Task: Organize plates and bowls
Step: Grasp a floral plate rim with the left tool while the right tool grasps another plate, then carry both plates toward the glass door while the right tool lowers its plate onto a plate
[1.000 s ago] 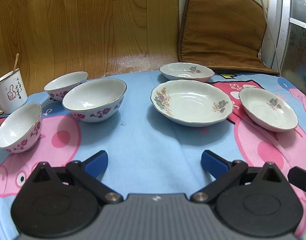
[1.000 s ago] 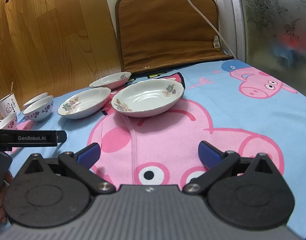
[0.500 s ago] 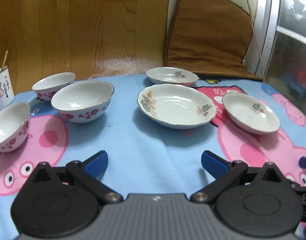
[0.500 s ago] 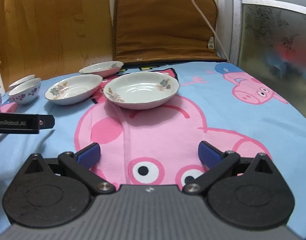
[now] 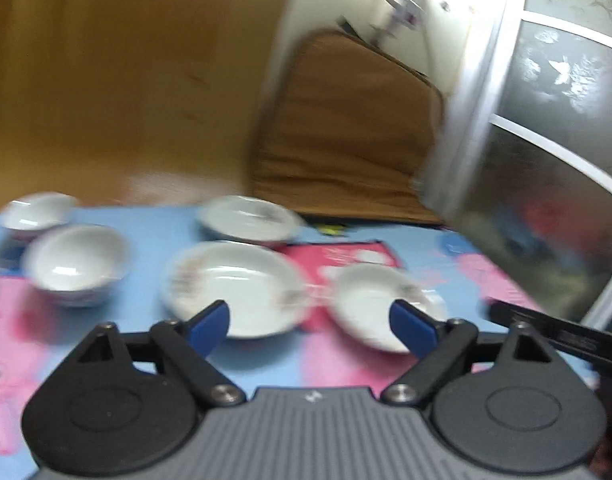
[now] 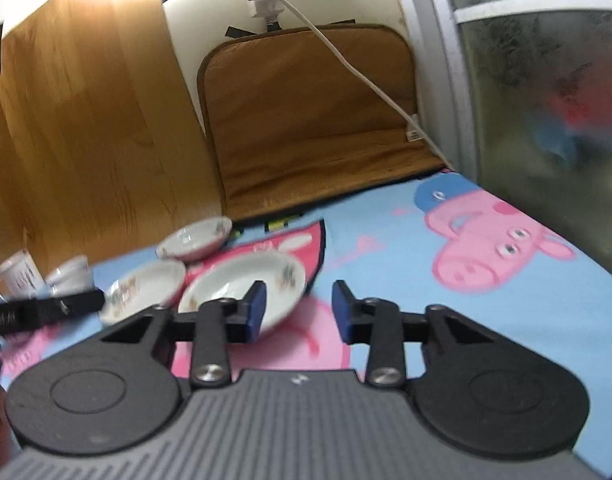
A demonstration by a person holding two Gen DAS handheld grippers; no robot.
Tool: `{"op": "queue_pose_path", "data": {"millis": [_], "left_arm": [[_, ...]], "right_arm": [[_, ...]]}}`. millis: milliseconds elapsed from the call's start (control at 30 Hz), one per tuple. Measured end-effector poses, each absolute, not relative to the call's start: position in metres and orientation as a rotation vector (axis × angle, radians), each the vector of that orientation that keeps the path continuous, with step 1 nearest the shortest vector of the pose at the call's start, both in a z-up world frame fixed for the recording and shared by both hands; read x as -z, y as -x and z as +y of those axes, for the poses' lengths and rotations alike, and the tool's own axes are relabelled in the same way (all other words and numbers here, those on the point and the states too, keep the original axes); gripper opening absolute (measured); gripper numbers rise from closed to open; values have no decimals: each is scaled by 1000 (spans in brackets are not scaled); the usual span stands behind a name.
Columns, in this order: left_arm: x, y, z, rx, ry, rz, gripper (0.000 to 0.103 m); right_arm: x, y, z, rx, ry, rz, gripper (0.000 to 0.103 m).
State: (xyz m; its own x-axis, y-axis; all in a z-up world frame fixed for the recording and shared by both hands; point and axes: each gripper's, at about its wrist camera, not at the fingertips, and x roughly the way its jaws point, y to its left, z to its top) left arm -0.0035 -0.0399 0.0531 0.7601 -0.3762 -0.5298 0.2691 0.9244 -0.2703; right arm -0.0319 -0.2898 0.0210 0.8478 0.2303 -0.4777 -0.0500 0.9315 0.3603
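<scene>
Three white floral plates lie on the blue pig-print cloth: a large one (image 5: pixel 234 284), a small one (image 5: pixel 381 304) to its right and a far one (image 5: pixel 250 220). Two white bowls (image 5: pixel 76 268) (image 5: pixel 32 210) stand at the left. My left gripper (image 5: pixel 309 322) is open and empty, held above the cloth short of the plates. My right gripper (image 6: pixel 298 312) is half closed and empty; its left finger overlaps the nearest plate (image 6: pixel 242 292) in view. Two more plates (image 6: pixel 146 292) (image 6: pixel 196 236) lie beyond. The left wrist view is blurred.
A brown cushion (image 6: pixel 313 120) leans on the back wall beside a wooden panel (image 6: pixel 86 120). A white cord (image 6: pixel 345 64) hangs across it. A frosted glass door (image 6: pixel 545 80) stands at the right. A white mug (image 6: pixel 18 276) and a bowl (image 6: pixel 72 274) stand at far left.
Both grippers have lifted and tilted upward, so the dishes sit lower in view. The right gripper's fingers have closed about halfway. The left gripper swung right, blurring its view.
</scene>
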Motion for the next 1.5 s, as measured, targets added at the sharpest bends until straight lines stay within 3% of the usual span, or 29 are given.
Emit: {"op": "queue_pose_path", "data": {"millis": [100, 333, 400, 467, 900, 1033, 1133, 1300, 1500], "left_arm": [[-46, -25, -70, 367, 170, 727, 61], [-17, -53, -87, 301, 277, 841, 58], [-15, -57, -85, 321, 321, 850, 40], [-15, -59, -87, 316, 321, 856, 35], [-19, -16, -173, 589, 168, 883, 37], [-19, 0, -184, 593, 69, 827, 39], [-31, 11, -165, 616, 81, 793, 46], [-44, 33, -98, 528, 78, 675, 51], [-27, 12, -9, 322, 245, 769, 51]], "right_arm": [[-15, -2, -305, -218, -396, 597, 27], [18, -49, -306, -341, -447, 729, 26], [28, -53, -305, -385, -485, 770, 15], [30, -50, -305, -391, -507, 757, 14], [13, 43, -367, -103, -526, 657, 14], [19, 51, -364, -48, -520, 656, 19], [6, 62, -358, 4, -463, 602, 47], [-22, 80, -343, 13, -421, 469, 48], [-31, 60, -282, -275, -440, 555, 37]]}}
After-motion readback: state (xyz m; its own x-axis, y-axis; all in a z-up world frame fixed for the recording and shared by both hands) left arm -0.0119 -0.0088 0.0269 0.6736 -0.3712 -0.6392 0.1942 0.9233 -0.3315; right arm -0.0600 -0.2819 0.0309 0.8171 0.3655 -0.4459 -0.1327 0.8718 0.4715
